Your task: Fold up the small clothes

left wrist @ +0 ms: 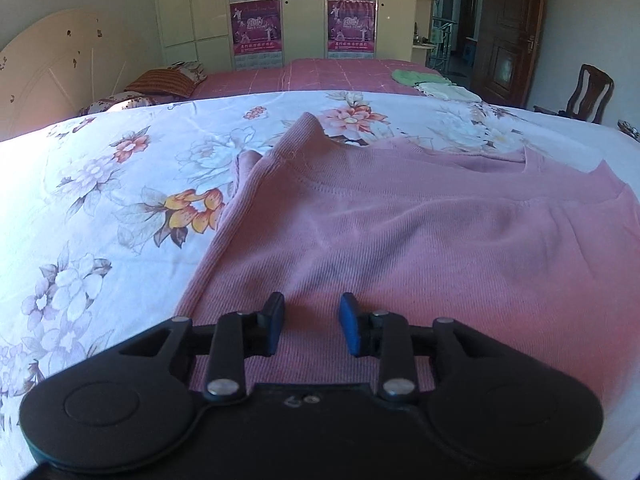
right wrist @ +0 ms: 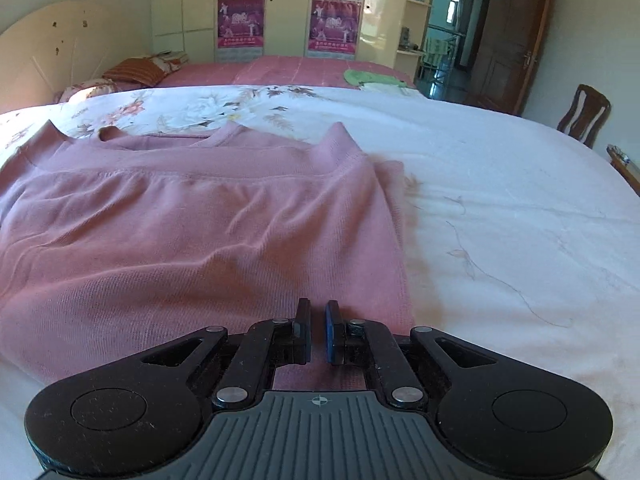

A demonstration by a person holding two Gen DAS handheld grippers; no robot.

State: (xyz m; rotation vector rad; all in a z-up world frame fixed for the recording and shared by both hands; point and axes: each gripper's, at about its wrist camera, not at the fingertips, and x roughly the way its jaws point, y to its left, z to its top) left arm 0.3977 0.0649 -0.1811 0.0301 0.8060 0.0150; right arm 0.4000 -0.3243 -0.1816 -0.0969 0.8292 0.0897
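The pink knit top (left wrist: 400,232) is lying spread flat on the flowered bed sheet (left wrist: 100,184), neckline at the far side and hem toward the near side, so its long axis is running away from both tools. The left tool (left wrist: 311,326) is hovering over the near left part of the garment, just inside its left edge, jaws parted with only flat fabric showing beneath them and nothing pinched. The right tool (right wrist: 318,330) is sitting over the near right part, just inside the right edge of the top, its pads drawn almost together; a sliver of pink is showing in the narrow gap, but I cannot tell whether cloth is actually pinched there. Each hand is covering its own side, so neither is nearer overall. By my reading, the coming move is hinging on that near hem: both tools are facing along the garment toward the collar, lined up for carrying hem to neckline.
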